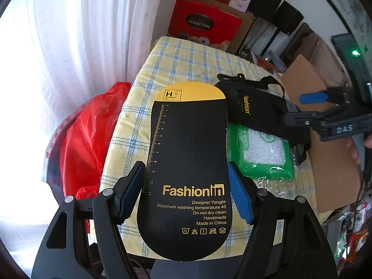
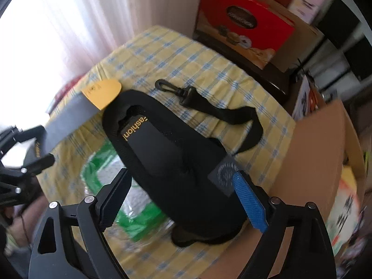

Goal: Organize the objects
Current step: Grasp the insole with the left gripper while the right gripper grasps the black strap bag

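My left gripper (image 1: 186,190) is shut on a black and yellow "FashionIn" card (image 1: 188,162) and holds it above the checked tablecloth (image 1: 186,62). The card also shows at the left of the right wrist view (image 2: 93,102), with the left gripper (image 2: 34,148) on it. A black fabric pouch (image 2: 172,158) with a strap and clip (image 2: 169,90) lies on the table. My right gripper (image 2: 183,195) is open, its fingers either side of the pouch's near end. In the left wrist view the pouch (image 1: 258,109) lies at right, with the right gripper (image 1: 300,108) over it.
A green bag of white pellets (image 1: 262,153) lies under the pouch. A cardboard box (image 2: 313,162) stands at the table's right edge. A red plastic bag (image 1: 86,144) sits left of the table. A red gift box (image 2: 244,23) and other boxes stand behind. A curtain (image 1: 69,46) hangs at left.
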The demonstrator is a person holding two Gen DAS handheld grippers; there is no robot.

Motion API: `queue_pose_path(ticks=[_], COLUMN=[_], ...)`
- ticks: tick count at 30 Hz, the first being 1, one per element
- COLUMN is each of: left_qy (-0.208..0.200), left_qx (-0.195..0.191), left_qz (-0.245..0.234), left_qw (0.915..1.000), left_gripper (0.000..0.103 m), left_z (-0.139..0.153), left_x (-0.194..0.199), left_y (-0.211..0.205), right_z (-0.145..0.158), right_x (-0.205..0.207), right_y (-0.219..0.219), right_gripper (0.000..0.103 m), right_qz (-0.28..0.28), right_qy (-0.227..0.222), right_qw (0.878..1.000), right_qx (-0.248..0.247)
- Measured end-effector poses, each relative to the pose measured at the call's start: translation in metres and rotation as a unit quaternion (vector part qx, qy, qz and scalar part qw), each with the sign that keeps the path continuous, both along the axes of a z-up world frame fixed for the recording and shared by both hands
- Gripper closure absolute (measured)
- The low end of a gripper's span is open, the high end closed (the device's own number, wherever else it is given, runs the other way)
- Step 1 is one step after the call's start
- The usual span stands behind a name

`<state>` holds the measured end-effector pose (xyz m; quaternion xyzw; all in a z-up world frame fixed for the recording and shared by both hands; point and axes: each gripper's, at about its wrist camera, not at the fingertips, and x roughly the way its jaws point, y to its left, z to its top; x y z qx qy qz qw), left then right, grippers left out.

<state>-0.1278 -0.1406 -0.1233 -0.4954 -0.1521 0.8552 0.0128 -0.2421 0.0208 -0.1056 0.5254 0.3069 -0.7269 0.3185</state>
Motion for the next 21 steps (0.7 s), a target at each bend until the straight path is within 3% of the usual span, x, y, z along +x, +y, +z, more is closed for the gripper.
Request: queue_pose_path(ticks=[10,13,16,21], left_qy=[-0.015,-0.018,-0.024,-0.038], left_qx=[0.008,0.001,-0.008,-0.033], left_qz=[-0.011,-0.014,-0.023,-0.025], left_qw=[0.9998,0.9997,0.9994,0.9984], left_gripper=[0.034,0.034,0.034,0.033], left_z=[-0.007,-0.010,-0.012,-0.018], left_x=[-0.007,-0.011,-0.018,-0.027], left_y=[0.005,0.010,0.016,0.027], right_z=[-0.031,-0.039,-0.043,-0.046], right_x=[0.009,0.004,-0.002,-0.004], right_y=[-0.036,-0.041,-0.042,-0.043], right_gripper=[0.008,0.008,0.001,0.000], right_qz=[0.114,0.118,0.112,0.116], right_qy=[0.008,0.005,-0.008,-0.013], right_qw=[0.991,0.990,0.991,0.991], right_qx=[0.065,0.076,0.077,0.071])
